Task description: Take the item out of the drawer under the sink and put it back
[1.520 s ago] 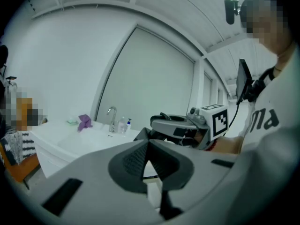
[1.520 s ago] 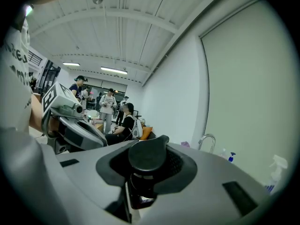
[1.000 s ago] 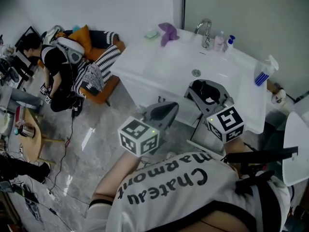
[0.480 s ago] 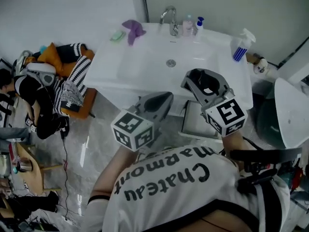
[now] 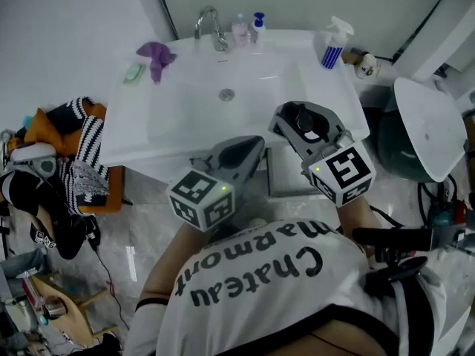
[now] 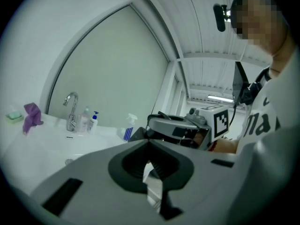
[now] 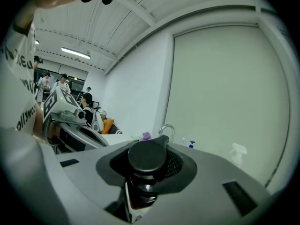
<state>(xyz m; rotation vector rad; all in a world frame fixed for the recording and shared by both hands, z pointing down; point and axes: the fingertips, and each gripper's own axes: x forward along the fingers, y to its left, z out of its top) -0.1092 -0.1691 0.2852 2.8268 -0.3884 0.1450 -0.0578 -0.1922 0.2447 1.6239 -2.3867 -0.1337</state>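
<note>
Cap up, the small dark glass bottle with a round black lid [image 7: 143, 179] stands upright, its long axis vertical. We see it clamped between the 2 jaws of the right gripper [image 5: 295, 121], which press on its sides below the lid. In the head view it hangs at the front right edge of the white ceramic sink [image 5: 178, 121], above the grey pulled-out drawer [image 5: 276, 184] beneath. The left gripper [image 5: 254, 142] sits just beside it, its 2 jaws drawn together to a thin slit with nothing between them. Both forearms reach forward from the body, with the grippers side by side pointing about level at the sink.
</note>
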